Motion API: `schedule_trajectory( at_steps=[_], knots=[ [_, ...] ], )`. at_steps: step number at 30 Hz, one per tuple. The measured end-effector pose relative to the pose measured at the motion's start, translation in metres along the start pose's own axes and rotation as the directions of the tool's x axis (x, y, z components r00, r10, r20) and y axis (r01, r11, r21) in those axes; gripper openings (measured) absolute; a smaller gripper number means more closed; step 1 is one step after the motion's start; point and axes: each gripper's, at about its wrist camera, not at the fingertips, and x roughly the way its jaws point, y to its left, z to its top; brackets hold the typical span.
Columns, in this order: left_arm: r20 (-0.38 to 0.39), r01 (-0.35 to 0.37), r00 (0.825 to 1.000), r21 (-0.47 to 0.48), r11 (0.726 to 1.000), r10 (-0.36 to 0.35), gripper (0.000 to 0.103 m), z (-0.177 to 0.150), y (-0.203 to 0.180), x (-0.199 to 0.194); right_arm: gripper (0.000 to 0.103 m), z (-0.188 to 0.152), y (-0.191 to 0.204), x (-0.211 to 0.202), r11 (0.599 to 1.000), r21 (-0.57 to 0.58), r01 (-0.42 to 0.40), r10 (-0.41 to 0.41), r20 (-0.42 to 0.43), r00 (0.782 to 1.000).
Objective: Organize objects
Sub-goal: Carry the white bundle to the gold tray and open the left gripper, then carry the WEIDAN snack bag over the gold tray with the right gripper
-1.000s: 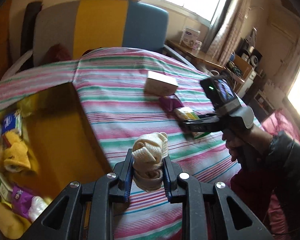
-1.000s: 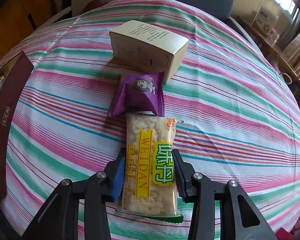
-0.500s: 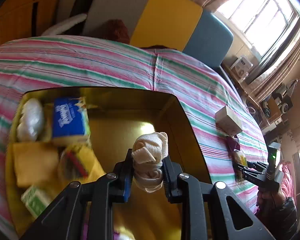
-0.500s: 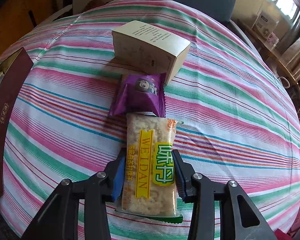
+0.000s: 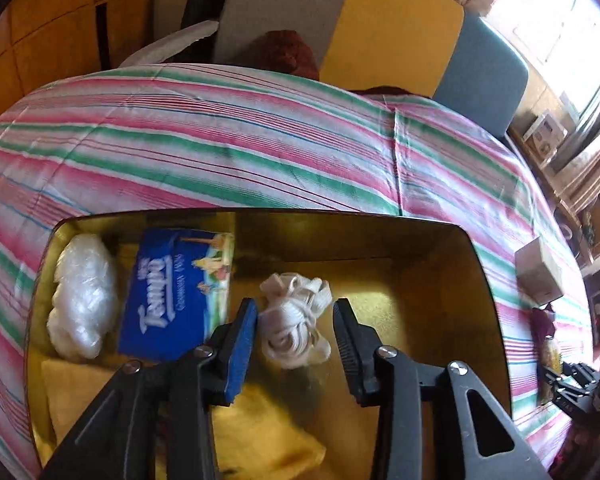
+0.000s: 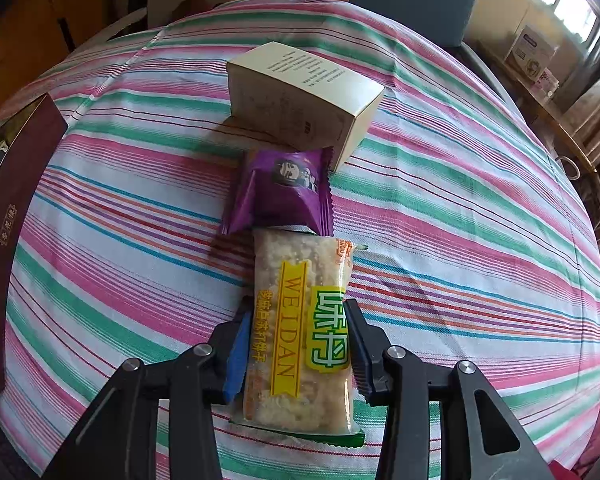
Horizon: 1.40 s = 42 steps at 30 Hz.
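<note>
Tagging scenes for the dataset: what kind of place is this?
Most likely a lived-in home room: a striped tablecloth on the table, a colour-block chair behind it, a curtained window and cluttered shelves at the side.

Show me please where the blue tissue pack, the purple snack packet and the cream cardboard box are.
blue tissue pack (image 5: 176, 294): left wrist view, middle of its printed top face.
purple snack packet (image 6: 282, 192): right wrist view, centre of the wrapper.
cream cardboard box (image 6: 300, 96): right wrist view, its printed top face.

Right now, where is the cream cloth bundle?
In the left wrist view, the cream cloth bundle is inside the gold box, just right of the blue tissue pack, between the left gripper's opening jaws.
</note>
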Motion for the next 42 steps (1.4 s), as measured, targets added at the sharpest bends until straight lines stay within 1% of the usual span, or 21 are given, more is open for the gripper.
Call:
schedule_trajectory(
  at_steps=[4, 7, 11, 13, 18, 19, 22, 25, 26, 34, 42],
  knots=[
    [0.079, -0.032, 0.996, 0.04, 0.999, 0.029, 0.039, -0.014, -0.004, -0.032, 0.044, 0.0, 0.002, 0.003, 1.0, -0.002, 0.001, -0.001, 0.001, 1.0],
    [0.131, -0.037, 0.991, 0.078, 0.996, 0.027, 0.04, -0.033, -0.009, -0.058, 0.044, 0.0, 0.001, 0.002, 1.0, -0.002, 0.002, -0.002, 0.001, 1.0],
    [0.151, -0.04, 0.988, 0.12, 0.992, 0.022, 0.04, -0.062, -0.015, -0.08, 0.043, 0.001, 0.0, 0.001, 1.0, -0.007, 0.006, -0.006, 0.003, 1.0],
    [0.171, -0.054, 0.985, 0.137, 0.989, 0.03, 0.04, -0.077, -0.018, -0.091, 0.042, 0.0, 0.007, -0.001, 1.0, -0.011, 0.01, -0.01, 0.004, 1.0],
    [0.199, -0.071, 0.979, 0.175, 0.982, 0.035, 0.04, -0.099, -0.023, -0.11, 0.04, 0.003, 0.007, -0.001, 1.0, -0.01, 0.01, -0.01, 0.005, 1.0],
    [0.206, -0.075, 0.978, 0.187, 0.98, 0.036, 0.04, -0.101, -0.024, -0.113, 0.04, -0.004, 0.015, -0.01, 1.0, -0.01, 0.013, -0.013, 0.006, 1.0],
    [0.224, -0.087, 0.974, 0.206, 0.975, 0.039, 0.04, -0.107, -0.027, -0.119, 0.04, -0.01, 0.02, -0.005, 1.0, -0.013, 0.019, -0.019, 0.008, 1.0],
    [0.226, -0.079, 0.974, 0.207, 0.975, 0.031, 0.04, -0.11, -0.027, -0.122, 0.04, -0.01, 0.021, -0.005, 1.0, -0.015, 0.023, -0.023, 0.01, 1.0],
    [0.225, -0.075, 0.974, 0.207, 0.975, 0.028, 0.04, -0.111, -0.026, -0.122, 0.04, -0.008, 0.021, 0.004, 1.0, -0.015, 0.024, -0.024, 0.01, 1.0],
    [0.225, -0.069, 0.974, 0.223, 0.972, 0.017, 0.04, -0.12, -0.027, -0.126, 0.04, -0.007, 0.021, 0.009, 1.0, -0.013, 0.027, -0.027, 0.012, 1.0],
    [0.227, -0.07, 0.974, 0.215, 0.974, 0.02, 0.04, -0.122, -0.022, -0.129, 0.039, -0.008, 0.027, 0.003, 0.999, -0.006, 0.041, -0.041, 0.013, 0.999]
  ],
)
